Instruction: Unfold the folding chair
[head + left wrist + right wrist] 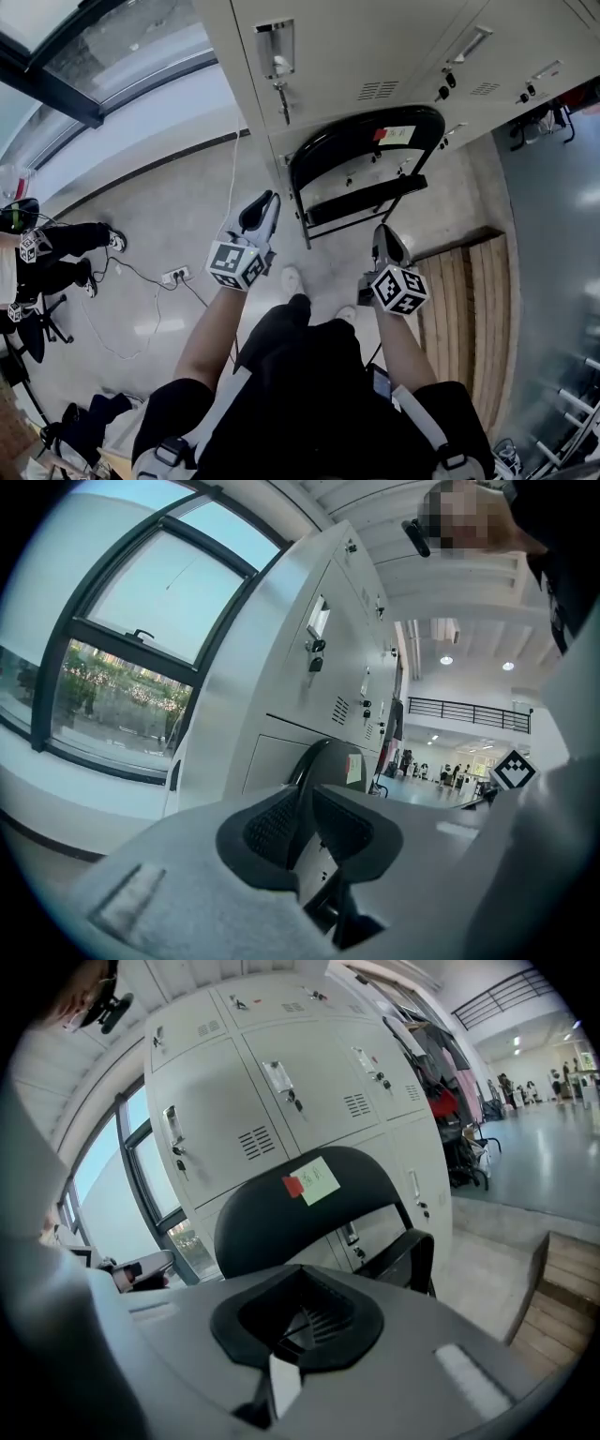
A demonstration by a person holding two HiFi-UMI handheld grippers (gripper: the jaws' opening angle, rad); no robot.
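A black folding chair [361,169] leans folded against the grey lockers [375,56], its seat flat against the frame. A red and a pale green sticker mark its backrest [314,1182]. My left gripper [265,202] hovers short of the chair's left side, its jaws a narrow slit apart with nothing between them; the chair's edge [319,761] shows through the gap. My right gripper [384,234] is shut and empty, a little in front of the chair's lower right. In the right gripper view the chair [281,1218] fills the middle, beyond the closed right gripper [302,1321].
A low wooden platform [469,309] lies on the floor at the right. A power strip [175,276] with loose cables lies at the left, near a seated person's legs [66,253]. A window [94,56] runs along the far left wall.
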